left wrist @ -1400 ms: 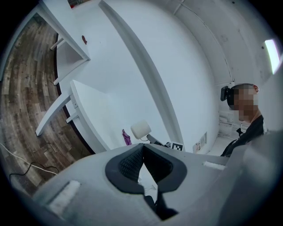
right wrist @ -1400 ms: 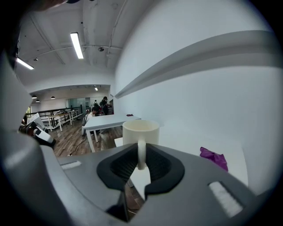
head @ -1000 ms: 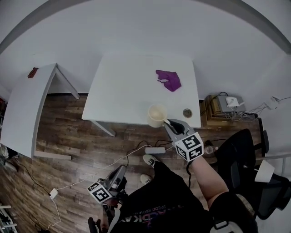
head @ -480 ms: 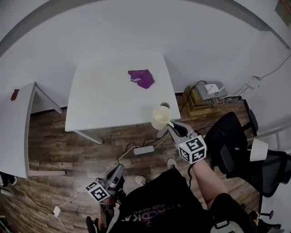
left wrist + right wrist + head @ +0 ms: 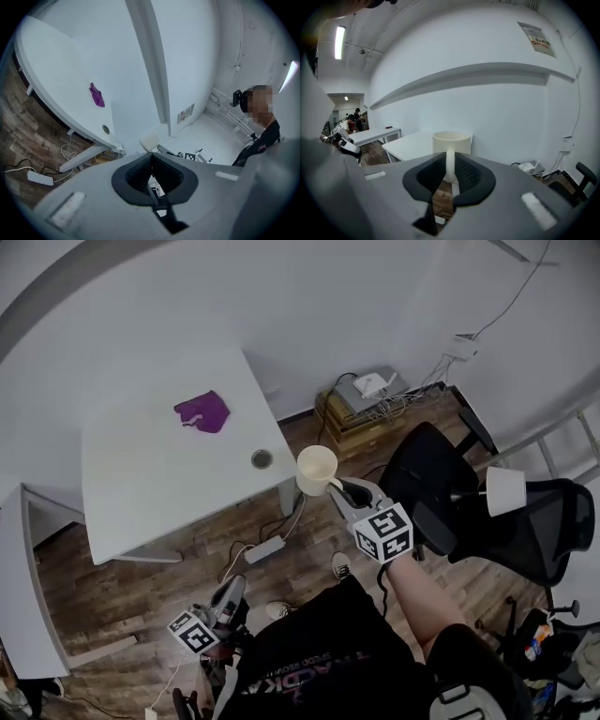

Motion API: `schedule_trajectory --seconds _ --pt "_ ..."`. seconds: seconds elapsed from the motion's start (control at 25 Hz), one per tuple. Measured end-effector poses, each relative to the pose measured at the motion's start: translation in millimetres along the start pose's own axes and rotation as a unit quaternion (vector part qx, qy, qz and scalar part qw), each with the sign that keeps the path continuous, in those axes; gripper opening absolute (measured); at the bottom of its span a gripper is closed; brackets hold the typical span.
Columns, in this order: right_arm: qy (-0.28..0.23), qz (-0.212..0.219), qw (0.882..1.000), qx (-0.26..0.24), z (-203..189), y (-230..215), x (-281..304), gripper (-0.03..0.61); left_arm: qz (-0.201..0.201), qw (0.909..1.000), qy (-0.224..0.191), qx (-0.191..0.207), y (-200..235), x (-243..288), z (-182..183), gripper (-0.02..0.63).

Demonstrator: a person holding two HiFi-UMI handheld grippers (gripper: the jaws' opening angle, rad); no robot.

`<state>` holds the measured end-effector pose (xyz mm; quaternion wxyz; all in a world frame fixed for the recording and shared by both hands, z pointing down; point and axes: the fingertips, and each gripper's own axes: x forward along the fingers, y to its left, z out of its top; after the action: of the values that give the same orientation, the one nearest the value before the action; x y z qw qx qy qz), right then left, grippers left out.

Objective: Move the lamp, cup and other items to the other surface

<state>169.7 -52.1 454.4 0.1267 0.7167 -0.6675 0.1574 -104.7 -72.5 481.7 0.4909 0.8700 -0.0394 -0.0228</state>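
A cream cup (image 5: 316, 470) hangs in the air past the right corner of the white table (image 5: 141, 484). My right gripper (image 5: 339, 491) is shut on its handle. In the right gripper view the cup (image 5: 451, 140) stands upright just beyond the right gripper (image 5: 450, 163), its handle pinched between the pads. A purple cloth (image 5: 202, 412) and a small round object (image 5: 262, 459) lie on the table. A white-shaded lamp (image 5: 506, 491) stands at the right by the chairs. My left gripper (image 5: 228, 592) hangs low beside my leg, shut and empty, its tips meeting in the left gripper view (image 5: 152, 153).
Two black office chairs (image 5: 427, 488) (image 5: 553, 526) stand to the right of the cup. Boxes with cables (image 5: 361, 395) sit against the wall. A power strip (image 5: 265, 549) and cords lie on the wooden floor. A second white table (image 5: 17, 587) shows at the far left.
The right gripper has carried the cup from the table's near edge off past its right corner. The whole view has swung right, bringing the chairs and lamp closer to the middle. The left gripper moved along.
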Motion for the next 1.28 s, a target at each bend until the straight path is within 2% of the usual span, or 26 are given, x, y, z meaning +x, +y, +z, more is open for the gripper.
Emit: schedule_trajectory --seconds 0.28,0.52,0.84,1.04,1.28 --pt "0.002 -0.064 0.997 0.048 -25 -97 -49 0.054 -0.015 0.9984 0.054 -0.010 -16 78 -32 -0.003" --pt "0.002 -0.118 0.989 0.084 -50 -181 -86 0.054 -0.026 0.9950 0.096 -0.013 -29 140 -61 -0.003" --pt "0.014 -0.178 0.977 0.113 -88 -282 -130 0.054 -0.025 0.9906 0.131 -0.028 -34 206 -103 -0.003" --pt "0.026 -0.203 0.970 0.128 -114 -338 -153 0.054 -0.033 0.9882 0.145 -0.037 -41 252 -126 -0.003" --pt "0.039 -0.232 0.960 0.149 -147 -404 -173 0.053 -0.025 0.9860 0.160 -0.041 -44 296 -150 -0.004"
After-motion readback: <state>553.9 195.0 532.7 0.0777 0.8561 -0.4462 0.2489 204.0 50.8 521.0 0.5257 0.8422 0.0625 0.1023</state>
